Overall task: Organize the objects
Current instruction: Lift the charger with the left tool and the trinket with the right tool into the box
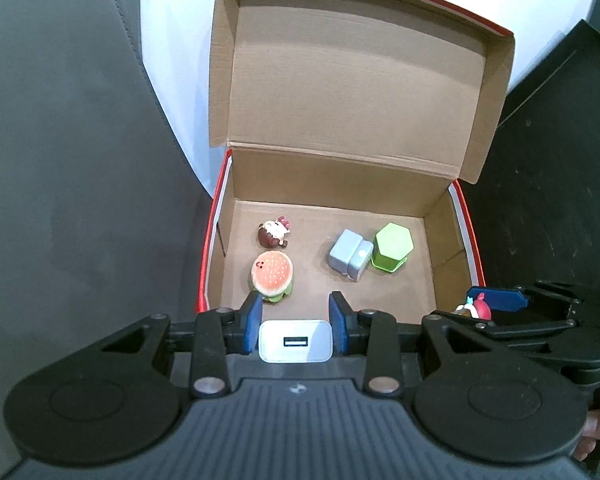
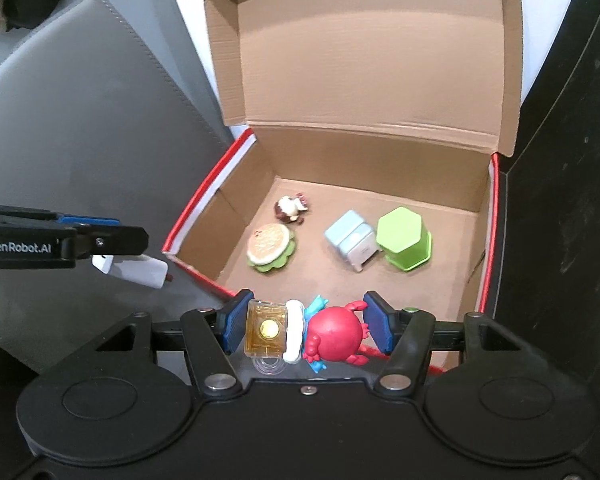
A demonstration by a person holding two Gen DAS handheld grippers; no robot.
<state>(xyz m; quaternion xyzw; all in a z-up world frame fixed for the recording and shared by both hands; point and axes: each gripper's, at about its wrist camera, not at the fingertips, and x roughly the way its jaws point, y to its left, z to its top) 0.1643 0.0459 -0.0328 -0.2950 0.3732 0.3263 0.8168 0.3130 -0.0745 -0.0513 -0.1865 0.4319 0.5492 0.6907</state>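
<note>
An open cardboard box (image 1: 440, 216) (image 2: 260, 184) with red trim holds a burger toy (image 1: 273, 274) (image 2: 270, 246), a small doll figure (image 1: 275, 232) (image 2: 291, 207), a pale blue block toy (image 1: 350, 258) (image 2: 352, 240) and a green hexagonal cup (image 1: 392, 246) (image 2: 406, 238). My left gripper (image 1: 296, 320) (image 2: 108, 240) is shut on a white USB charger (image 1: 296, 340) (image 2: 134, 270), just over the box's near left edge. My right gripper (image 2: 306, 320) (image 1: 496, 304) is shut on a red crab toy with an amber base (image 2: 312, 330) (image 1: 476, 308), over the box's near edge.
The box lid (image 1: 352, 76) stands open at the back. A grey cushion (image 1: 72, 160) (image 2: 92, 120) lies left of the box and a black surface (image 1: 548, 184) (image 2: 568, 200) lies right of it. The box floor's middle front (image 2: 332, 280) is bare.
</note>
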